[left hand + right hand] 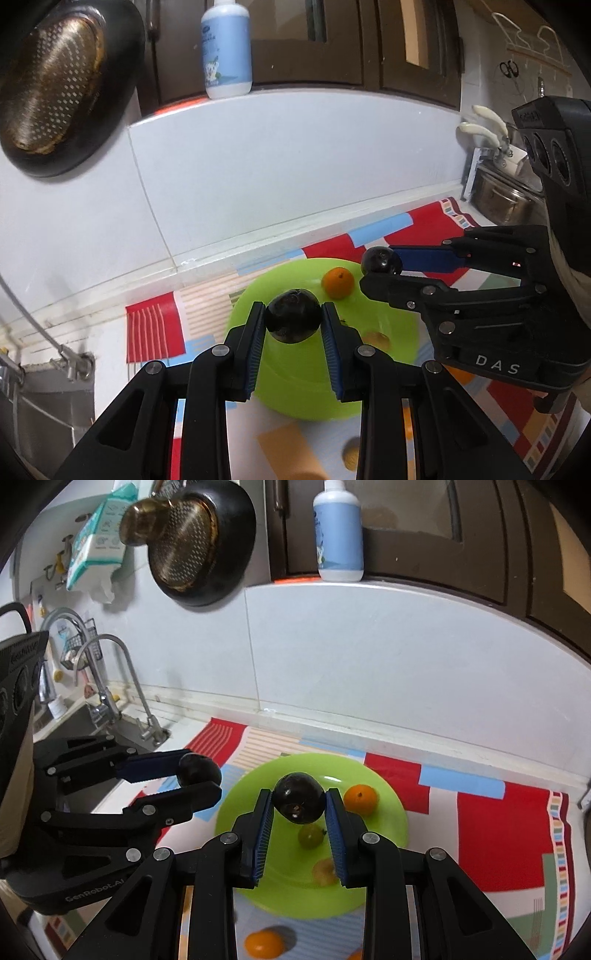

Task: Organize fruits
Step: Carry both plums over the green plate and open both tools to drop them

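White lettering "DAS" marks the right gripper (380, 271) body; "GenRobot.AI" shows on the left gripper (199, 779). Each pinches a glossy dark plum: the left gripper's plum (293, 321), the right gripper's plum (299, 802), both held above the lime-green plate (391, 812). On the plate lie a small orange (360, 798) and a green grape (309, 835); a yellowish fruit (324, 872) is blurred. Another orange (264, 943) sits on the patterned mat (498, 830), partly cut off. The blue bottle (338, 531) label is unreadable.
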`<move>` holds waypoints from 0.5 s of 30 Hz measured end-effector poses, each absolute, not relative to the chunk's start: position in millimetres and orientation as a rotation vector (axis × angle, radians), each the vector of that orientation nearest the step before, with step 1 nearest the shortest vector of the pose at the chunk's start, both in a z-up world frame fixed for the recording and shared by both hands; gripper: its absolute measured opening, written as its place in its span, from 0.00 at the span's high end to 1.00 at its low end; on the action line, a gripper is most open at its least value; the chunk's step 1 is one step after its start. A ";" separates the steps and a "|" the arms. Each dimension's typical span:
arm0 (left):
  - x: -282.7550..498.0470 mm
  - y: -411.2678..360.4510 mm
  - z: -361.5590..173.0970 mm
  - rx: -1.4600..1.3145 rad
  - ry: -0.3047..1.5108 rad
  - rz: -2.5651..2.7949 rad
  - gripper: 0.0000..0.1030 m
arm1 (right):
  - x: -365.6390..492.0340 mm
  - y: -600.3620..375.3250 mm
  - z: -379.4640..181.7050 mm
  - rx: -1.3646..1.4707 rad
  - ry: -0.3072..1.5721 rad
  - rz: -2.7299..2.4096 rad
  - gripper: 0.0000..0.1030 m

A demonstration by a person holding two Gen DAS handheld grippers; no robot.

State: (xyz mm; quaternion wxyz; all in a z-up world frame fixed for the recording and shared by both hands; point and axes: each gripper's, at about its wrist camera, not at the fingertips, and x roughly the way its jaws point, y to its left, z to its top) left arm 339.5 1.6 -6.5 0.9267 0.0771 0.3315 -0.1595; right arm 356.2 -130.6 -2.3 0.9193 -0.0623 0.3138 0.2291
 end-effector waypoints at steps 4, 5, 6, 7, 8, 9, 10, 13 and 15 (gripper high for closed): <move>361.5 4.2 -17.8 0.160 0.704 -0.336 0.71 | 378.0 -125.5 -12.0 -0.143 0.670 0.460 0.71; 366.9 4.5 -21.1 0.162 0.710 -0.340 0.71 | 383.7 -124.3 -14.6 -0.145 0.678 0.458 0.71; 371.9 4.8 -24.4 0.163 0.717 -0.345 0.71 | 388.5 -123.3 -16.8 -0.145 0.686 0.460 0.71; 375.6 5.4 -26.8 0.161 0.721 -0.348 0.71 | 394.1 -122.4 -19.5 -0.145 0.697 0.461 0.71; 380.0 5.9 -29.7 0.160 0.727 -0.351 0.71 | 399.9 -121.4 -22.6 -0.145 0.708 0.460 0.71; 385.0 6.3 -33.3 0.160 0.736 -0.356 0.71 | 405.0 -120.6 -25.4 -0.145 0.717 0.460 0.71; 389.1 7.0 -36.3 0.157 0.743 -0.359 0.71 | 409.8 -120.1 -27.8 -0.145 0.725 0.460 0.71; 402.6 8.6 -46.1 0.159 0.765 -0.372 0.71 | 425.4 -117.5 -35.7 -0.145 0.751 0.459 0.71; 409.8 9.2 -52.3 0.167 0.775 -0.382 0.71 | 434.4 -116.4 -40.8 -0.147 0.764 0.456 0.71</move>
